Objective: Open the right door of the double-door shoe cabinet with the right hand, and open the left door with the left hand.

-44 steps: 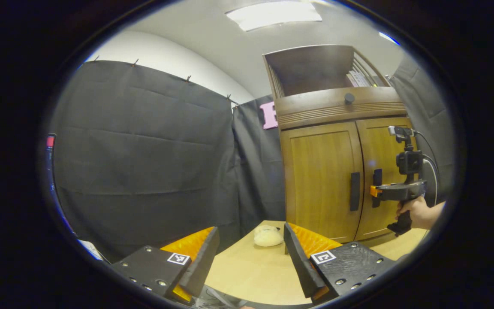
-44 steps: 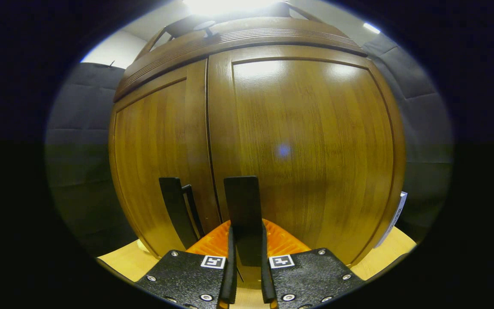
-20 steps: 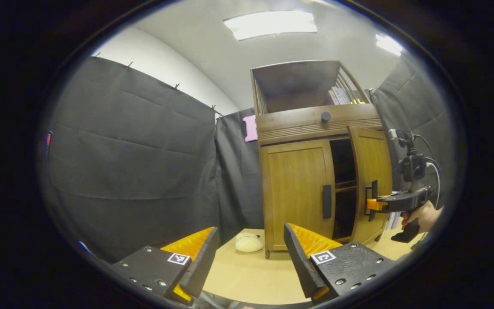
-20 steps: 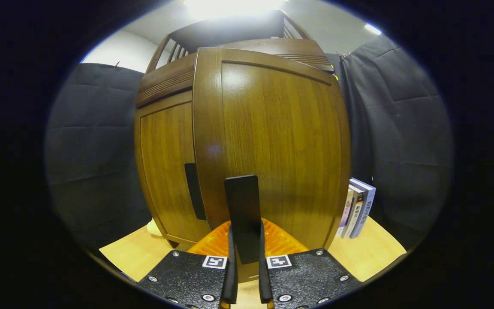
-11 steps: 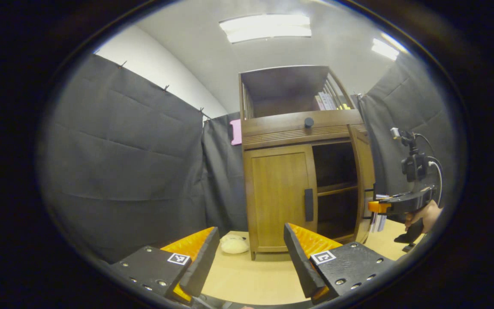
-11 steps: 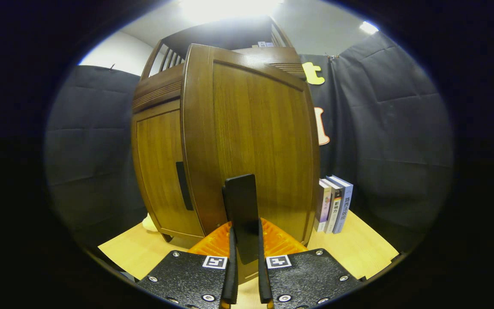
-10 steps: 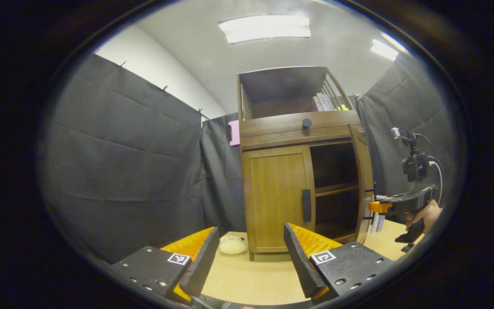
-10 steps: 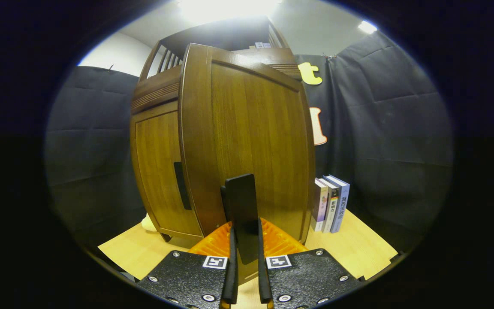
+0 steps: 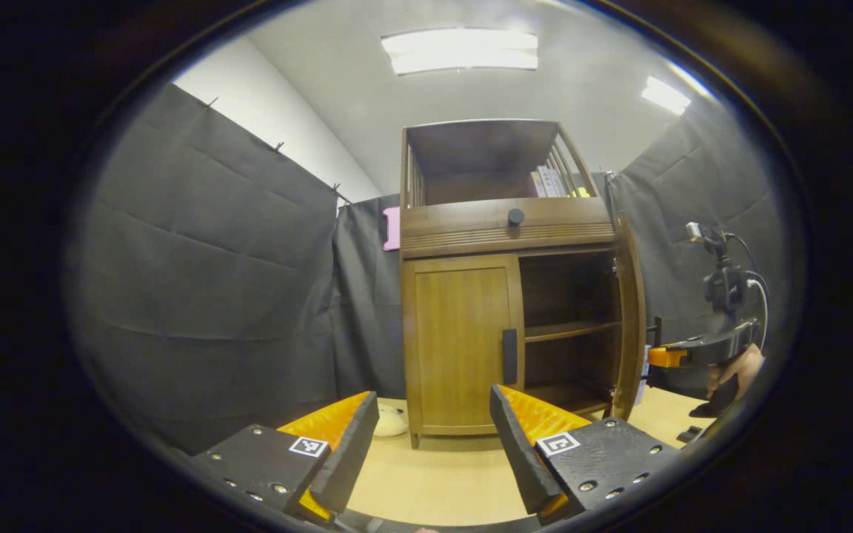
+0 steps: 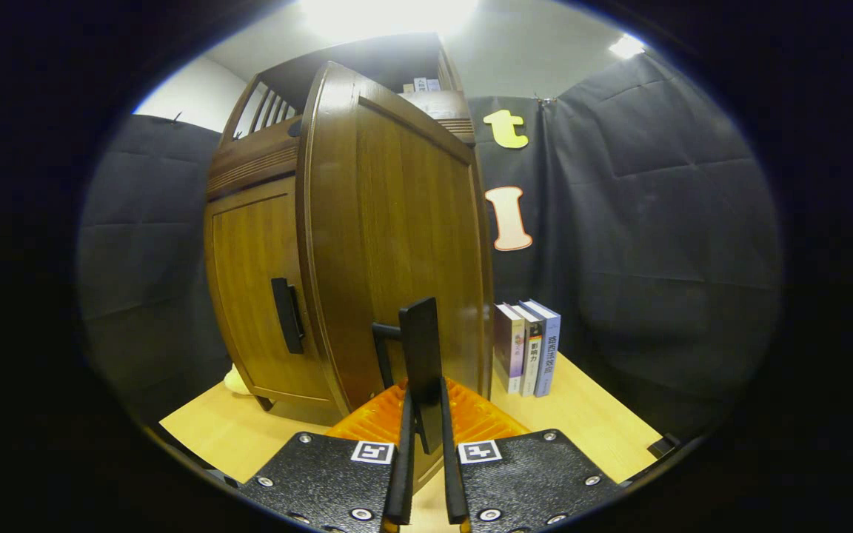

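The wooden shoe cabinet [image 9: 504, 222] stands at the back of the table. Its left door [image 9: 460, 340] is closed, with a dark handle [image 9: 509, 357] at its inner edge. The right door [image 9: 628, 326] is swung wide open and shows edge-on, baring dark shelves [image 9: 563, 329]. In the right gripper view the right door [image 10: 404, 222] rises close ahead, and my right gripper [image 10: 424, 414] is shut on the right door's handle [image 10: 420, 348]. A hand [image 9: 737, 370] holds that right gripper [image 9: 656, 357]. My left gripper [image 9: 434, 444] stands open, well short of the cabinet.
Three upright books [image 10: 526, 344] stand on the wooden table [image 10: 582, 422] just right of the open door. A cream soft object [image 9: 391, 422] lies at the cabinet's left foot. More books sit on the cabinet's top shelf [image 9: 552, 181]. Black cloth walls surround the booth.
The right door has swung from closed to wide open, pulled by my right gripper on its handle. The left gripper has drawn back from the cabinet and stayed open.
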